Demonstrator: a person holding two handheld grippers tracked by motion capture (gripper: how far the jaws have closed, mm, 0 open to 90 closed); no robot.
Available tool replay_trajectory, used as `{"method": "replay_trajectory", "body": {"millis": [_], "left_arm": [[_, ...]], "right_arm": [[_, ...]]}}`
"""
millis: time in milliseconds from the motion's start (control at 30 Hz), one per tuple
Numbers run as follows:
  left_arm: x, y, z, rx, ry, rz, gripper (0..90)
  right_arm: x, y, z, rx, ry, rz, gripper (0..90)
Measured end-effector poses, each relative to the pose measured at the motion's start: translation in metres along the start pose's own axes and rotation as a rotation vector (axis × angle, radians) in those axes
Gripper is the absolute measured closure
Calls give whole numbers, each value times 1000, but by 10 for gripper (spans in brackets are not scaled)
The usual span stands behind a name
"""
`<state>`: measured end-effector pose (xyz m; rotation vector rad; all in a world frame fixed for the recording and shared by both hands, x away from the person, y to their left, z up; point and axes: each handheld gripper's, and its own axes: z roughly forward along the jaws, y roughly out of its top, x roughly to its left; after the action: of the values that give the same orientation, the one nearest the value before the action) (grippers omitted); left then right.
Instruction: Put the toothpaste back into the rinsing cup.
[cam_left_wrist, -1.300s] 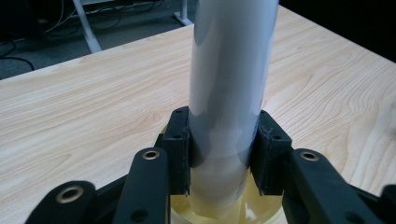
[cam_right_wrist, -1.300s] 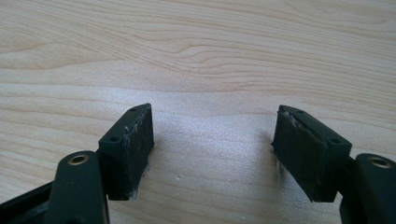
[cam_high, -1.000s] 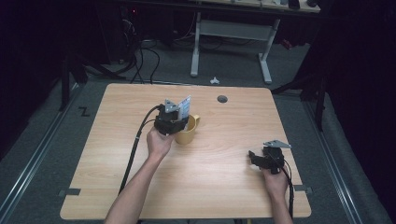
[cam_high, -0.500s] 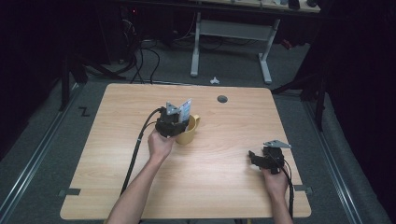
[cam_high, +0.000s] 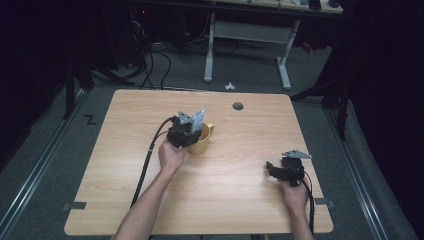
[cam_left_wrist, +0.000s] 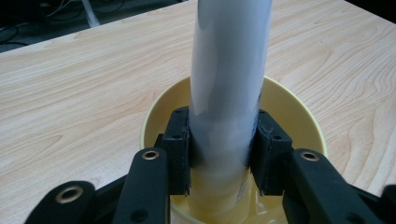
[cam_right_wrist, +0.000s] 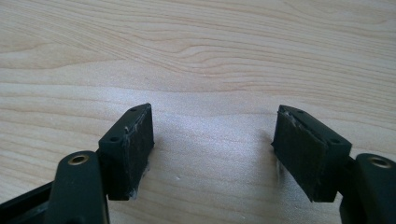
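Observation:
A yellow mug (cam_high: 204, 144) with its handle to the right stands near the middle of the wooden table (cam_high: 240, 200). A pale white tube (cam_high: 199, 118) stands upright in it and sticks out above the rim. My left gripper (cam_high: 192, 132) is shut on that tube, just above the mug. In the left gripper view both black pads (cam_left_wrist: 180, 140) press the tube (cam_left_wrist: 229, 70) from either side, over the mug's rim (cam_left_wrist: 301, 114). My right gripper (cam_high: 273, 168) rests low on the table at the right. Its jaws (cam_right_wrist: 212, 149) stand open with only bare wood between them.
A round cable hole (cam_high: 238, 106) sits near the table's far edge. Beyond the table stands a white desk frame (cam_high: 209, 50) on the grey floor, with a small white object (cam_high: 229, 86) lying near it. Dark cables lie at the back left.
The left gripper and its tube have shifted very slightly toward the near side, still over the mug. The right gripper has kept still.

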<state>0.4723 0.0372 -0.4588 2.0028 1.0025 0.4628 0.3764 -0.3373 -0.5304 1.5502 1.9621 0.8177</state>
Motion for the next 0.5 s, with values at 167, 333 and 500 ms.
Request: {"method": "replay_trajectory", "body": {"millis": [167, 333, 500], "left_arm": [[0, 0, 2, 5, 2, 2, 634], [0, -2, 4, 15, 2, -5, 633], [0, -1, 5, 17, 1, -8, 633]], "right_arm": [[0, 0, 0, 0, 0, 0, 290], [0, 0, 0, 0, 0, 0, 290], [0, 0, 0, 1, 0, 3, 290]]}}
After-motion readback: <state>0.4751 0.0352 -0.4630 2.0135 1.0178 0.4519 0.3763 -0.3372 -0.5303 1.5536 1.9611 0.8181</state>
